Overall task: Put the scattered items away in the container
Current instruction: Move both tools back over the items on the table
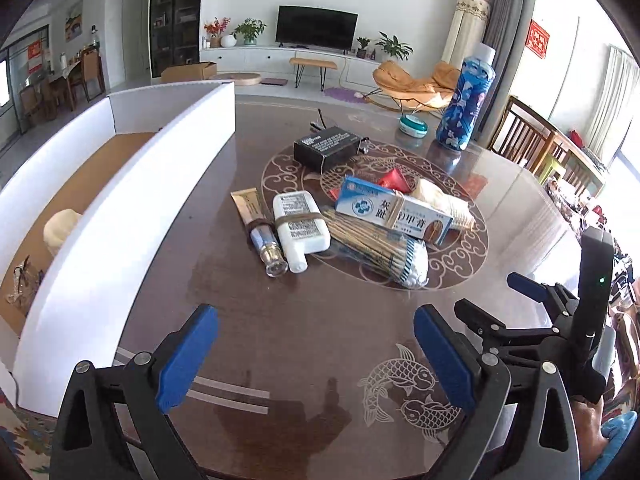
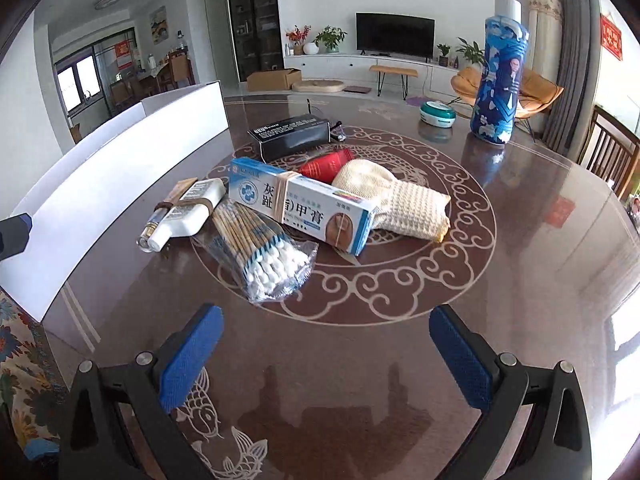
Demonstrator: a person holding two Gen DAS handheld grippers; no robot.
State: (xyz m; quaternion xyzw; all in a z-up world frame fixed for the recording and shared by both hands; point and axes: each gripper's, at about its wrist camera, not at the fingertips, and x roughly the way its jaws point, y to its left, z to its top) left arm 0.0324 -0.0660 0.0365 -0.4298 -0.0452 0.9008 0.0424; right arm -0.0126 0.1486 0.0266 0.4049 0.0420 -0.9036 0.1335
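**Both grippers empty above a table of loose toiletries**

On the dark, glass-topped table point(image 1: 280, 344) with its fish and scroll pattern, a small heap of items lay near the middle. Both the left gripper point(image 1: 316, 356) and the right gripper point(image 2: 326, 354) hung over bare tabletop with their blue pads spread wide and nothing between them.

Nearest the grippers sat a clear bag of cotton swabs point(image 2: 260, 250). A blue-and-white medicine box point(image 2: 304, 204) bound with a rubber band rested partly over it, touching a cream knitted cloth point(image 2: 394, 200) and a red packet point(image 2: 324, 166). To the left, a white bottle point(image 1: 300, 226) and a tan tube point(image 1: 256, 220) were banded together. A black box point(image 1: 326, 148) lay farther back. Well apart stood a tall blue bottle point(image 2: 498, 80), with a small round teal tin point(image 2: 438, 114) near it.

Along the table's left edge was the white-walled container point(image 1: 120, 208), its brown floor already holding a pale rounded object point(image 1: 60, 226) and a small item too unclear to identify.
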